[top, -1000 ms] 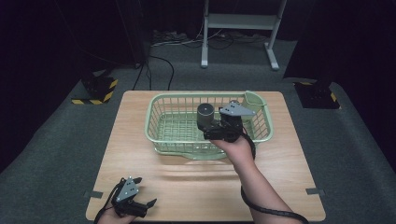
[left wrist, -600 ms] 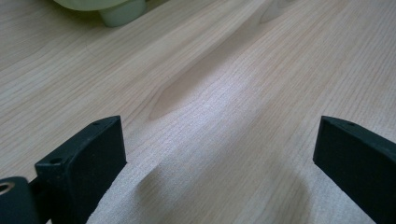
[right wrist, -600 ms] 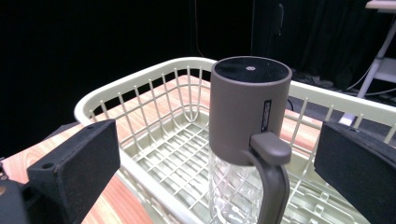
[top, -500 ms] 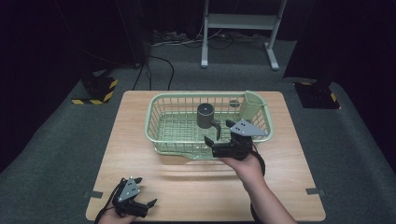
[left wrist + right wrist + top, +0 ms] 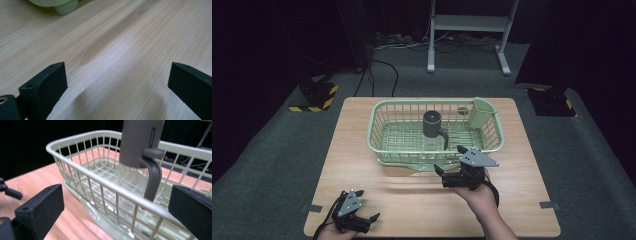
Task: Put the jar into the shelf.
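Grey jug [image 5: 432,127]: standing upright inside the green basket [image 5: 388,150], near its middle, dark handle [image 5: 151,174] hanging down on the side facing the person, clear lower body resting on the basket floor.

Basket: sitting on the wooden table [image 5: 362,177], toward the far half, with a small green cup [image 5: 480,112] hooked in its far right corner.

Right gripper [image 5: 448,162]: hovering just outside the basket's near wall, jaws standing wide apart, gripping nothing, pointing at the jug.

Left gripper [image 5: 366,223]: lying low at the table's near left corner, well apart from the basket, jaws spread wide over bare wood.
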Demonstrator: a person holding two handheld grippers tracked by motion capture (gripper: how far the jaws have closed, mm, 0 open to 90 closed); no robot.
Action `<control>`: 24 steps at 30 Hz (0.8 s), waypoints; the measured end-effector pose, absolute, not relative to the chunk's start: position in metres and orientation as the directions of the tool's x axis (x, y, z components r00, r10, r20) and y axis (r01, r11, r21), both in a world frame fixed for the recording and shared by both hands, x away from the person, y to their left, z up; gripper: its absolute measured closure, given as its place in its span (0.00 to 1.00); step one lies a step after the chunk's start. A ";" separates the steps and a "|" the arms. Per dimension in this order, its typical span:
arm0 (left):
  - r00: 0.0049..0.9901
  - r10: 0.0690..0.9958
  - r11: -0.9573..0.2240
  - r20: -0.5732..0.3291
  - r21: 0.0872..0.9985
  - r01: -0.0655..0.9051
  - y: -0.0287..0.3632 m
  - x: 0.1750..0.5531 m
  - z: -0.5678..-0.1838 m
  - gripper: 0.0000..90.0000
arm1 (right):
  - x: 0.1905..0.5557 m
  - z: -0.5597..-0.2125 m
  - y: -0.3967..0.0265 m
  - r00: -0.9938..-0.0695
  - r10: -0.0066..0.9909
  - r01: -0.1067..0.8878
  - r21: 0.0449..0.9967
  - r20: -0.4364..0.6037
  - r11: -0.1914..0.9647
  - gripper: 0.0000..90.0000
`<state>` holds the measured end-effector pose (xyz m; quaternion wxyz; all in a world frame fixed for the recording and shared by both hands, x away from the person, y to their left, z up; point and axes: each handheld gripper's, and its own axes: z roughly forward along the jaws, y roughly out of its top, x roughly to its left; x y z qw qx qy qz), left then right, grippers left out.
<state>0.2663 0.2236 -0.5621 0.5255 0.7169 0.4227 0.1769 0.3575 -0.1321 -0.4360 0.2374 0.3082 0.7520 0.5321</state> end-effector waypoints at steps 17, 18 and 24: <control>0.578 0.794 -0.093 -0.186 0.903 0.419 0.223 0.266 -0.563 0.03 | 0.335 -0.504 -0.161 -0.645 0.764 0.316 0.896 -0.038 0.311 0.00; 0.578 0.795 -0.095 -0.185 0.903 0.419 0.223 0.266 -0.563 0.03 | 0.333 -0.509 -0.163 -0.640 0.767 0.324 0.891 -0.040 0.317 0.00; 0.577 0.795 -0.094 -0.185 0.903 0.419 0.223 0.266 -0.563 0.03 | 0.321 -0.534 -0.174 -0.623 0.778 0.357 0.856 -0.079 0.374 0.00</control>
